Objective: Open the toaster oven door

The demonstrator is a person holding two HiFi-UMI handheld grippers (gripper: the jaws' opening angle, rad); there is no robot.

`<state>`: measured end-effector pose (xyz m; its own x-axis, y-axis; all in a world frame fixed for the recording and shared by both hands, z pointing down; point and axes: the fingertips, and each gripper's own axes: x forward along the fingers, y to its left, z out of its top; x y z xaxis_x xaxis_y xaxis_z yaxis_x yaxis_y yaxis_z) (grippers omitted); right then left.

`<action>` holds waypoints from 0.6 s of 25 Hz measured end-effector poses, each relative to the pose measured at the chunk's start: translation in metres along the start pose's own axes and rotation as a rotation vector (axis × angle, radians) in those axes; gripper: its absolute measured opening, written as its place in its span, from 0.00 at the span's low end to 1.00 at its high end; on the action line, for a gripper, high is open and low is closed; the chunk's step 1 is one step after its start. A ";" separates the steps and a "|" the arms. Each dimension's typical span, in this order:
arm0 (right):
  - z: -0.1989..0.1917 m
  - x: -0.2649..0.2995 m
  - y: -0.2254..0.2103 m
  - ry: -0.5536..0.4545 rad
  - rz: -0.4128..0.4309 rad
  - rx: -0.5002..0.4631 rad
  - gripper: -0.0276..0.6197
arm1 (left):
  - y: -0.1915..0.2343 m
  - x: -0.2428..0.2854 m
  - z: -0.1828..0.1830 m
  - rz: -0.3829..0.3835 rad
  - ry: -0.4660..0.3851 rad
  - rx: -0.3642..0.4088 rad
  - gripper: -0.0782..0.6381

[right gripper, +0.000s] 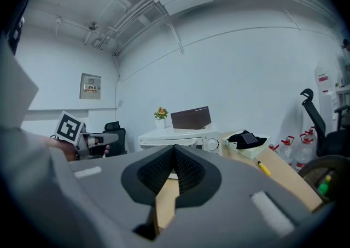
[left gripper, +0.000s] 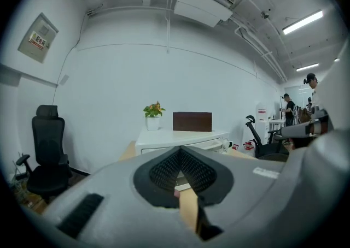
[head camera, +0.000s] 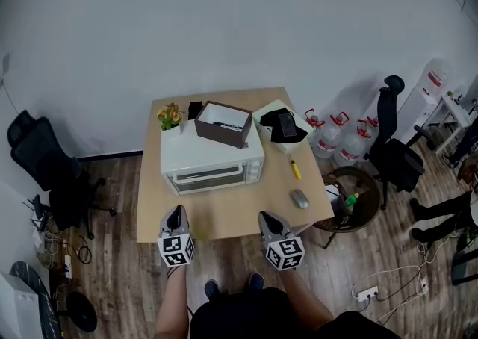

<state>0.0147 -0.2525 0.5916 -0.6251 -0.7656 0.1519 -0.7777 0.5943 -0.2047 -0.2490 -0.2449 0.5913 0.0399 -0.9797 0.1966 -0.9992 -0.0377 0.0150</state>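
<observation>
A white toaster oven [head camera: 213, 162] stands on the wooden table [head camera: 224, 218], its glass door shut and its handle facing me. The oven also shows ahead in the left gripper view [left gripper: 178, 138] and in the right gripper view [right gripper: 178, 139], where its knobs [right gripper: 211, 144] are at its right end. My left gripper [head camera: 176, 213] hovers over the table's front edge, short of the oven's left half. My right gripper [head camera: 267, 218] is level with it, off the oven's right corner. Both are shut with nothing held; their pads meet at the tips [left gripper: 179, 152] [right gripper: 174, 148].
On the oven sit a brown box [head camera: 222, 123] and a potted plant [head camera: 171, 116]. A black item on a pale box [head camera: 282, 125], a yellow pen [head camera: 295, 169] and a mouse [head camera: 299, 198] lie to the right. Office chairs [head camera: 45, 169], water jugs [head camera: 328, 136] and a round side table [head camera: 357, 196] surround the table.
</observation>
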 end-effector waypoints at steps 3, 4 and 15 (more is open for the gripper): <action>0.000 -0.003 0.001 0.000 -0.001 0.005 0.06 | 0.007 0.016 0.002 -0.005 0.017 0.002 0.11; 0.000 -0.003 0.002 0.001 -0.002 0.006 0.06 | 0.010 0.020 0.002 -0.006 0.023 -0.003 0.11; -0.006 0.000 0.018 0.012 0.021 0.018 0.06 | 0.031 0.067 0.000 -0.014 0.051 -0.073 0.11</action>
<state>0.0006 -0.2403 0.5938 -0.6422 -0.7499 0.1590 -0.7631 0.6058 -0.2251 -0.2770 -0.3115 0.6053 0.0564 -0.9678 0.2453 -0.9953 -0.0353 0.0897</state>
